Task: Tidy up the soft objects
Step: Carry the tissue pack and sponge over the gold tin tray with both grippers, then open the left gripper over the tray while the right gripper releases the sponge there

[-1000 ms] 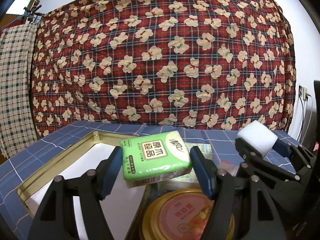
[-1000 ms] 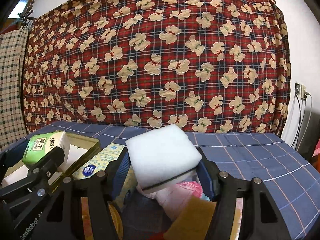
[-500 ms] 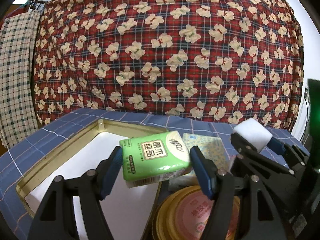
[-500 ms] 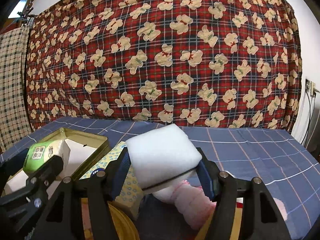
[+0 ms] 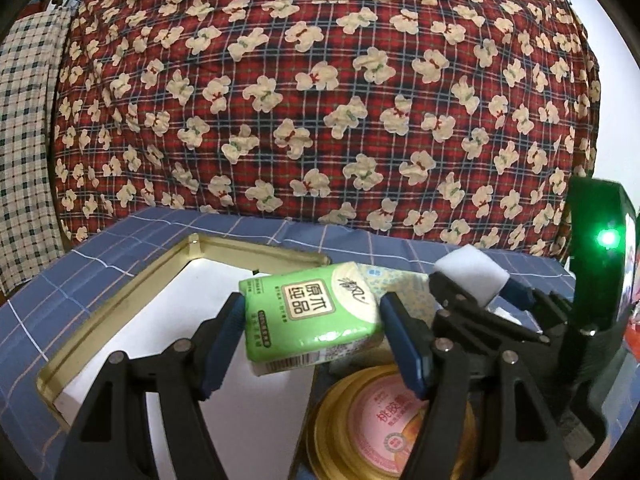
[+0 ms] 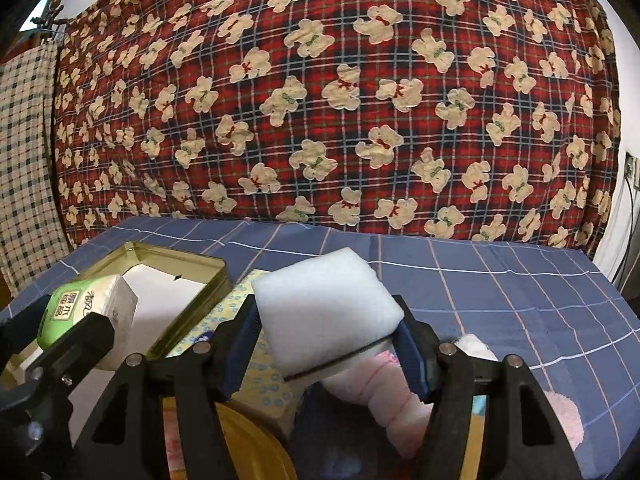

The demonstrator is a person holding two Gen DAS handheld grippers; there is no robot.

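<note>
We held our left gripper [image 5: 312,332] tilted a little downward, its blue pads [image 5: 224,336] pressed against both ends of a green tissue pack [image 5: 310,312] lifted clear of the surface. Just beside it on the right, our right gripper [image 6: 326,344] pointed the same way, slightly downward, its jaws clamped on a white foam block [image 6: 324,304]. No hand or sleeve showed.

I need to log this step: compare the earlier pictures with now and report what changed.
Both views tilted down a little: more blue checked cloth and more of the gold tin show. In the left view, the right gripper with its white sponge sits closer. Nothing was taken or released: the left gripper still clamps the green tissue pack.
</note>
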